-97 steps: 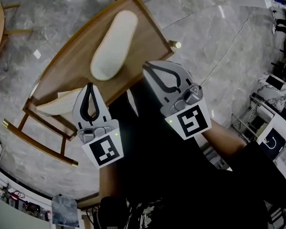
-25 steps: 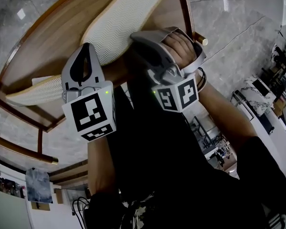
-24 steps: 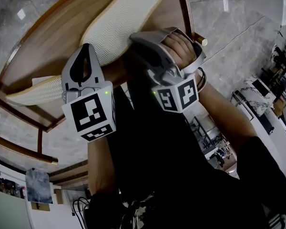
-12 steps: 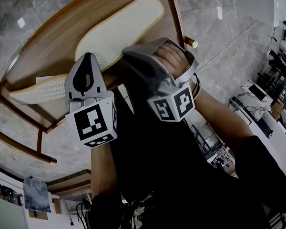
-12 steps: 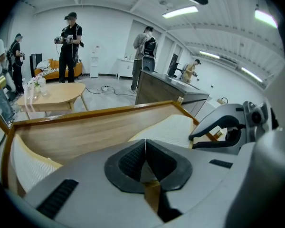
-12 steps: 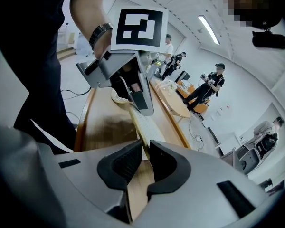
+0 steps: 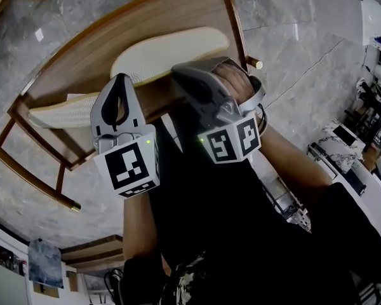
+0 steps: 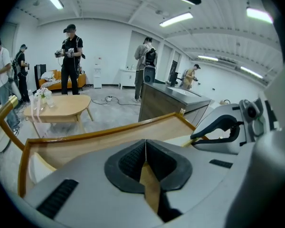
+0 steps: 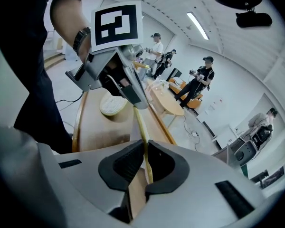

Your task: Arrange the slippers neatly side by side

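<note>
Claws first: left claw [image 7: 119, 80] is sitting clenched tight, pads meeting, and I'm not seeing anything caught between them. Right claw [image 7: 178, 73] has just been closing, and it's now pinching the thin edge of the right slipper [image 7: 171, 51]. That edge is showing up as a yellowish strip between the pads in the right gripper view. The right slipper is stretching out, pale, over the middle of the desk [image 7: 82, 75]. Left slipper [image 7: 60, 110] is sitting just left of the left claw, near the desk's front rim, looking tipped onto its side. Whether that claw is touching it, I can't tell. The two slippers are lying at an angle to each other, not lined up. Further out, grey marble floor [image 7: 305, 43] is showing round the desk.
</note>
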